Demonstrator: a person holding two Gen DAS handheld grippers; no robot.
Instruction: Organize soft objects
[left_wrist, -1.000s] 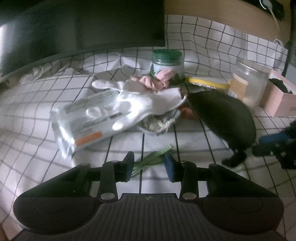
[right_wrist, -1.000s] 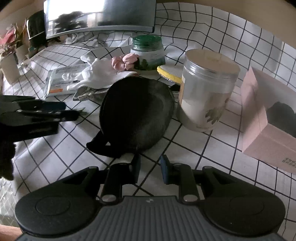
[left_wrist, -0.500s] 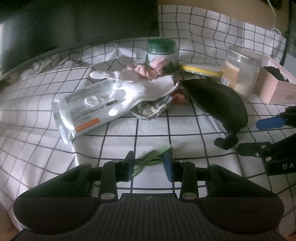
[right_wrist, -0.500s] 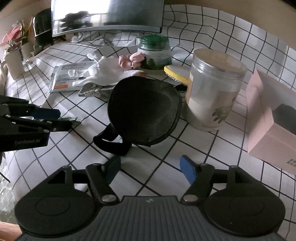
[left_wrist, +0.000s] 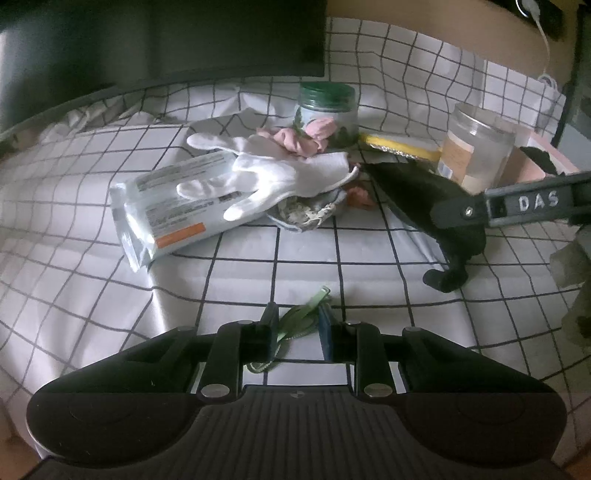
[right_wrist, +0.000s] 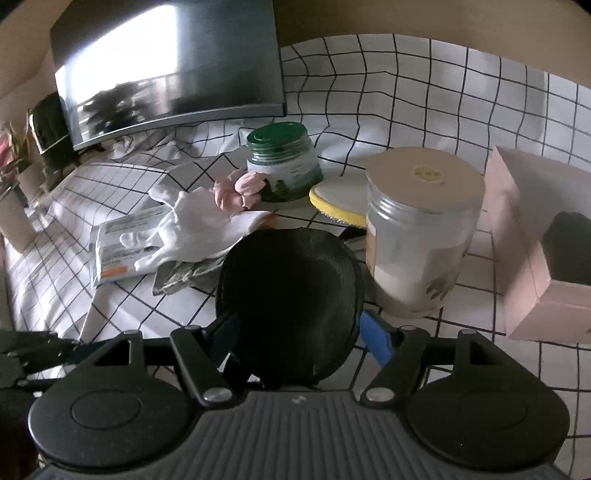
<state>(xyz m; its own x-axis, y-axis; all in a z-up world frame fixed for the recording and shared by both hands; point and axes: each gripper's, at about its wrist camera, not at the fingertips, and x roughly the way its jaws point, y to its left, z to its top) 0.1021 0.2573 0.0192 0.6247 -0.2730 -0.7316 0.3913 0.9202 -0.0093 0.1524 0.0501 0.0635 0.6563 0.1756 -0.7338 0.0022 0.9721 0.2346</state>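
Right tongs (right_wrist: 299, 341) spread around black pouch (right_wrist: 291, 299), lower centre of frame.
Pouch looks light and floppy; I'd pinch its stiffer rim. Left tongs (left_wrist: 297, 326) clamped on green ribbon (left_wrist: 301, 319).

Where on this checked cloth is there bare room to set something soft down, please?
Bare cloth lies between the wipes packet, the black pouch and the left gripper, which holds a green band. The stretch left of the packet also looks free. It is crowded around the white glove, green jar and clear jar.
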